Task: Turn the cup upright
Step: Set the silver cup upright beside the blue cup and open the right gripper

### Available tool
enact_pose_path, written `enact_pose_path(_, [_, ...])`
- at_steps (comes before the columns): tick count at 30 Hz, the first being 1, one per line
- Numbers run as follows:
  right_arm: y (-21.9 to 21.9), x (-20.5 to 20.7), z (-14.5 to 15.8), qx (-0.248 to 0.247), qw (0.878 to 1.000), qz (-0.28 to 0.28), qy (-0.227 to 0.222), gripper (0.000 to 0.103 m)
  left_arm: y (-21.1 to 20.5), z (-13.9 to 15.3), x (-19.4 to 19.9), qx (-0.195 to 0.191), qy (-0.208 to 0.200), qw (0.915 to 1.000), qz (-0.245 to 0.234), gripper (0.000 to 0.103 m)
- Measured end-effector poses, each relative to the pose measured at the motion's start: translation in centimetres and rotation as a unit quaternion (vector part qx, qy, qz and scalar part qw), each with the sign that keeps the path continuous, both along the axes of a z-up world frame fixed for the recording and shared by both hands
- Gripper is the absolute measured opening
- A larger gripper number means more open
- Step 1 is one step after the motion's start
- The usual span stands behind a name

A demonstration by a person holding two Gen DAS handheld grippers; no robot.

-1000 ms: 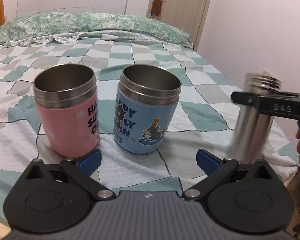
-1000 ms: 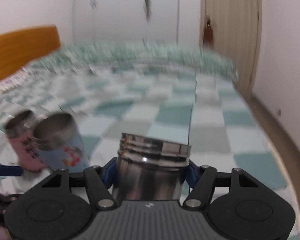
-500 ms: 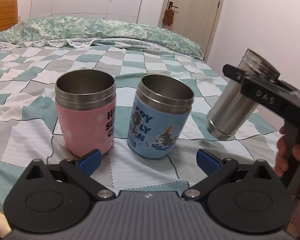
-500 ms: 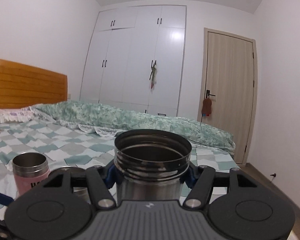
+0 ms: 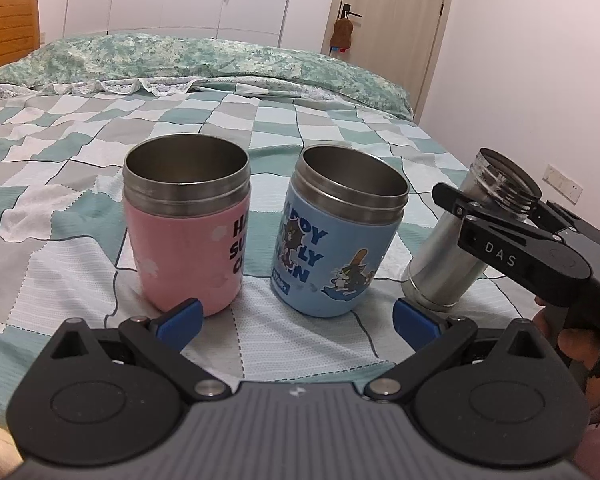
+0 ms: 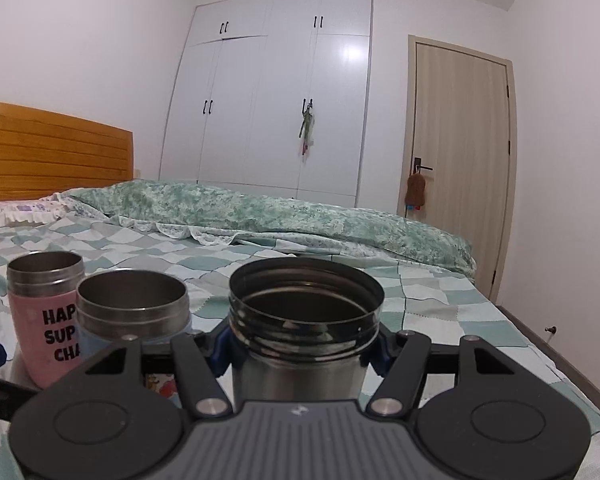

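Note:
A plain steel cup (image 6: 300,344) sits mouth up between the blue pads of my right gripper (image 6: 302,346), which is shut on its threaded neck. In the left wrist view this steel cup (image 5: 456,252) leans slightly, its base at or just above the bedspread, to the right of the blue cup. My right gripper (image 5: 496,212) clamps it near the rim. My left gripper (image 5: 296,320) is open and empty, low in front of the pink cup (image 5: 188,224) and the blue cup (image 5: 340,236), both upright.
The cups stand on a green and white checked bedspread (image 5: 80,216). The pink cup (image 6: 46,316) and blue cup (image 6: 134,312) are left of the right gripper. Green pillows (image 5: 200,60), a wooden headboard (image 6: 52,148), a wardrobe and a door lie beyond. The bed's right edge is close.
My right gripper has brought the steel cup down from a tilted hold in the air to the bedspread beside the blue cup. The left gripper has barely moved.

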State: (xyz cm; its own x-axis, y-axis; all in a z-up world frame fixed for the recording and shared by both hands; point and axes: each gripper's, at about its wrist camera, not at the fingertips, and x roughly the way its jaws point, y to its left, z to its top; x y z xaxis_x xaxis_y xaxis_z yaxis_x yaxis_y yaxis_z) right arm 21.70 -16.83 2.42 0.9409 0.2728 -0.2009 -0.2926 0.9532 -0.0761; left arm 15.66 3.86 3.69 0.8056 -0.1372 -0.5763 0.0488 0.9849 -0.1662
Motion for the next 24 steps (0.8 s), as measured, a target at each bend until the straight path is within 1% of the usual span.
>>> enact_pose_path(1, [-0.2,0.0,0.1,0.006,1.0,0.002,0.009,0.069,0.0,0.1,-0.1,0.001,-0.001,1.0,-0.001,0.103])
enact_pose_path(2, [-0.4,-0.1,0.2,0.011,1.0,0.001,0.011,0.076,0.0,0.2,-0.2,0.001,-0.002,1.0,-0.002,0.103])
enact_pose_path(3, [-0.6,-0.6,0.4,0.017,1.0,-0.001,0.005,0.092,0.0,0.3,-0.4,0.002,-0.004,1.0,-0.002,0.103])
enact_pose_path(4, [-0.9,-1.1,0.5,0.021,1.0,-0.001,-0.003,0.097,-0.1,0.5,-0.7,0.004,-0.006,1.0,-0.003,0.103])
enact_pose_path(6, [-1.6,-2.5,1.1,0.029,0.999,0.003,-0.015,0.097,-0.2,0.9,-1.1,0.006,-0.012,0.9999,-0.004,0.103])
enact_pose_path(8, [-2.2,-4.1,1.7,0.033,0.999,0.001,-0.022,0.1,-0.2,1.4,-1.9,0.007,-0.02,0.9998,-0.005,0.103])
enact_pose_path(9, [-2.5,-4.9,2.0,0.034,0.999,0.001,-0.026,0.103,-0.2,1.7,-2.6,0.008,-0.028,0.9996,-0.007,0.103])
enact_pose_path(15, [-3.8,-11.6,2.9,0.036,0.999,0.003,-0.034,0.103,-0.2,2.6,-7.3,0.024,-0.094,0.9952,-0.007,0.103])
enact_pose_path(18, [-4.3,-15.0,2.2,0.032,0.999,-0.001,-0.039,0.103,-0.4,2.3,-9.7,0.035,-0.123,0.9918,-0.007,0.103])
enact_pose_path(20, [-4.4,-16.8,1.6,0.025,0.999,-0.006,-0.045,0.103,-0.6,1.7,-11.3,0.049,-0.152,0.9871,-0.001,0.103])
enact_pose_path(22, [-4.7,-18.2,0.8,0.015,0.999,-0.01,-0.051,0.103,-1.2,1.0,-12.7,0.071,-0.175,0.9819,0.012,0.103])
enact_pose_path(24, [-5.0,-19.1,-0.2,0.01,0.999,-0.019,-0.048,0.103,-1.7,0.1,-13.5,0.081,-0.189,0.9785,0.02,0.103])
